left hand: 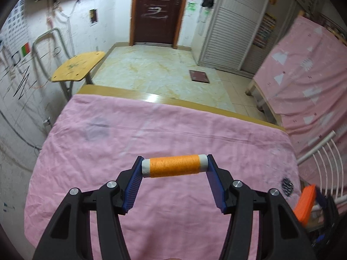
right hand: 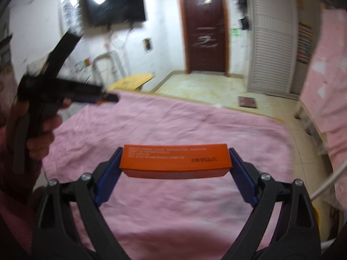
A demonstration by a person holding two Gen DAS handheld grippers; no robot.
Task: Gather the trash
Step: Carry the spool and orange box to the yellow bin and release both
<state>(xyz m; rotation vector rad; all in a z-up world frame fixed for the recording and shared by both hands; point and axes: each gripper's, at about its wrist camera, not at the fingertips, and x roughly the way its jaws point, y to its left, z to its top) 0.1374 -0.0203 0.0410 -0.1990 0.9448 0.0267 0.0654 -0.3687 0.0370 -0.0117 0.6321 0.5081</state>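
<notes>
A spool of orange thread with white ends lies crosswise between the blue pads of my left gripper, which is shut on it above the pink cloth. My right gripper is shut on a flat orange box with printed text, held by its two short ends over the same cloth. The left gripper also shows blurred at the left of the right wrist view, held by a hand. The orange box peeks in at the lower right edge of the left wrist view.
The pink cloth covers a wooden table. A yellow chair stands beyond its far left corner. A bed with a pink sheet and a white rail lie to the right. A brown door, a white wardrobe and a wall screen stand behind.
</notes>
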